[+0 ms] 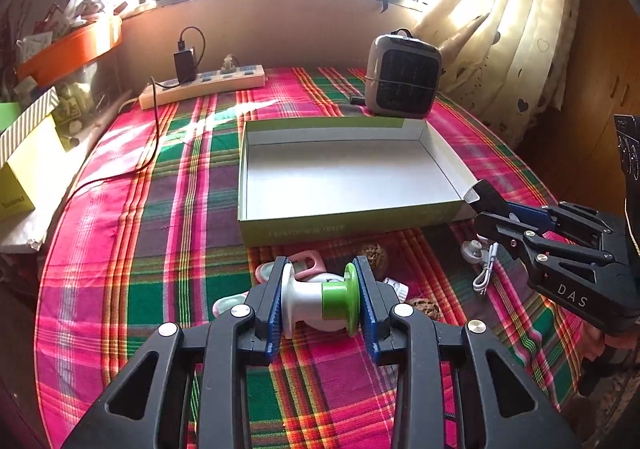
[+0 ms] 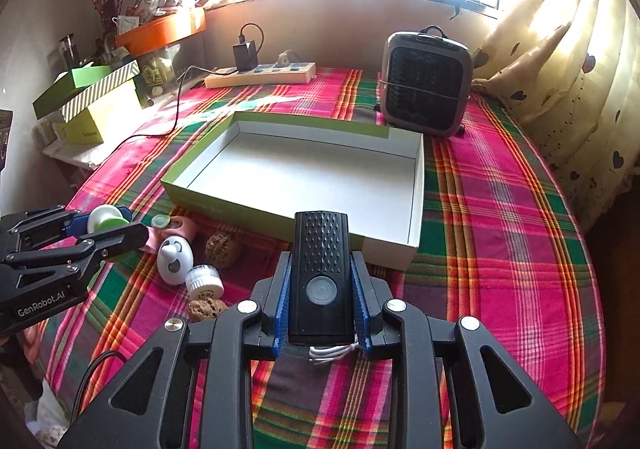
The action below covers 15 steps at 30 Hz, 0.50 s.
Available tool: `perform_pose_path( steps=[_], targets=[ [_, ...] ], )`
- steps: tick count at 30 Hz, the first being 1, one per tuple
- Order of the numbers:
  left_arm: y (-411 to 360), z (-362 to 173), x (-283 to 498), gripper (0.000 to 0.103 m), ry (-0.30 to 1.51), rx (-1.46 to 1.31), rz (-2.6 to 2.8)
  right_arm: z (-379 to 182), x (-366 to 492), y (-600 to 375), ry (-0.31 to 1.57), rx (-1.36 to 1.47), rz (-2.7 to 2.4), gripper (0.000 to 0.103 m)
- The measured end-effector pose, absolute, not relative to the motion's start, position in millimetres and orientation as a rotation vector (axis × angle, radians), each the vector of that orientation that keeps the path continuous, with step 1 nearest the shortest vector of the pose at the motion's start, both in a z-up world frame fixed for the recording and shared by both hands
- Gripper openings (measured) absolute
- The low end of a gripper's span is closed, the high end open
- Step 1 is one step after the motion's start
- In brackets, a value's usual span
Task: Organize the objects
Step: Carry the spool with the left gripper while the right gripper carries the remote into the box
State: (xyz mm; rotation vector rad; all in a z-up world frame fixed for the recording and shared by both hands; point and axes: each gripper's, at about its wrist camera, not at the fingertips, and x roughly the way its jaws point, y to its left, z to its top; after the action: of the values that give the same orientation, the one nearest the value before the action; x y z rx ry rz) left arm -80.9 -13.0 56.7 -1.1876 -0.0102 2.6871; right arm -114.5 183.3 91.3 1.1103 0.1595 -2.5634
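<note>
My left gripper [image 1: 322, 299] is shut on a white and green spool-shaped object [image 1: 320, 303], held above the plaid cloth just in front of the open green box [image 1: 348, 227]. It also shows in the right wrist view [image 2: 106, 221]. My right gripper [image 2: 320, 301] is shut on a black flat device with a round button [image 2: 320, 277], near the box's [image 2: 416, 185] front right corner. The box is empty inside. On the cloth lie a white egg-shaped toy [image 2: 175, 255], a small white jar [image 2: 205, 281], two walnuts [image 2: 222, 245], a pink item [image 1: 308, 263] and a white cable [image 1: 486, 269].
A grey fan heater [image 2: 426, 89] stands behind the box. A power strip with a black charger [image 2: 260, 75] lies at the back. Stacked boxes [image 2: 100, 105] and an orange tray [image 2: 160, 33] crowd the left. A curtain [image 2: 560, 49] hangs at the right.
</note>
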Motion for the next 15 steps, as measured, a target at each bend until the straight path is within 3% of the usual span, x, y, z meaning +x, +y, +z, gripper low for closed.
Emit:
perform_pose_path(
  steps=[15],
  targets=[
    [-4.5, 58.8, -144.7, 0.030, -0.050, -1.221, 2.654, 102.1, -162.2, 183.8, 0.109, 1.154, -2.553, 0.028]
  ],
)
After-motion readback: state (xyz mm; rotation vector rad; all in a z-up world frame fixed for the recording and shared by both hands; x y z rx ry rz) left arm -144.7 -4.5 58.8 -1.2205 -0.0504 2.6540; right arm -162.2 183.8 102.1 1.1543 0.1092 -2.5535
